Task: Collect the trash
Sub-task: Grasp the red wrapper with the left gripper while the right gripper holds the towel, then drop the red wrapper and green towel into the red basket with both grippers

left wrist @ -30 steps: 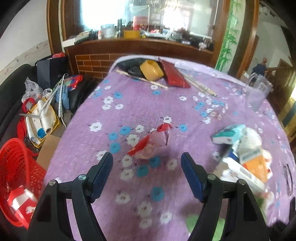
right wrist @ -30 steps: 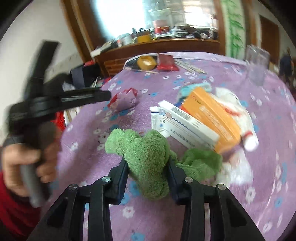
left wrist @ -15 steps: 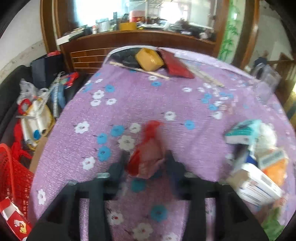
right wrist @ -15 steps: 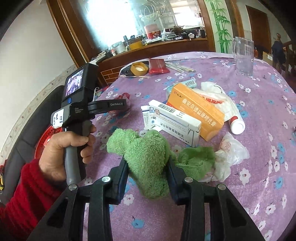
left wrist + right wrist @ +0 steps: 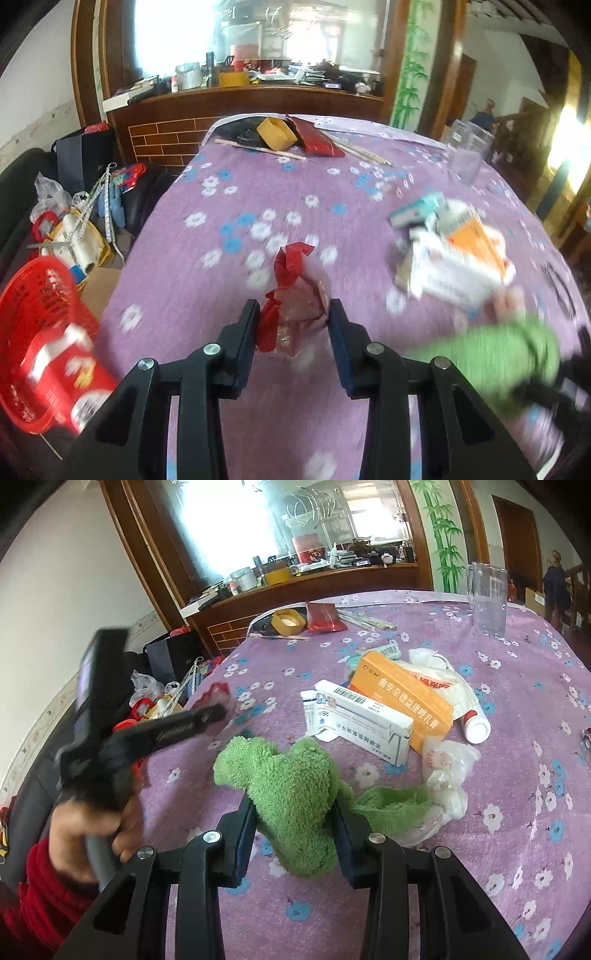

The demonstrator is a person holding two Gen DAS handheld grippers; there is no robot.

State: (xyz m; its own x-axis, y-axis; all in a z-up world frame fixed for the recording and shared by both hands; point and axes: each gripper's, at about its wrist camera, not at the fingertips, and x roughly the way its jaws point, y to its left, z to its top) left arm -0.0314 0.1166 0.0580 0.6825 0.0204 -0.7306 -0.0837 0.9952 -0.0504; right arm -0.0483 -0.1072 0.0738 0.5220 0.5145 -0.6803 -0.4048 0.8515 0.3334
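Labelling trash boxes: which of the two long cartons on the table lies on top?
The orange carton. Its near edge rests over the white barcode carton, which lies flat on the purple cloth in front.

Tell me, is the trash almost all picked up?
Not yet. One red pack already lies in the red basket. The left claw is shut on a red wrapper; the right claw grips a green cloth. Still on the table: the boxes, a white tube and a plastic bag.

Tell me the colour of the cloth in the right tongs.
Green, a fluffy cloth. It shows best in the right wrist view.
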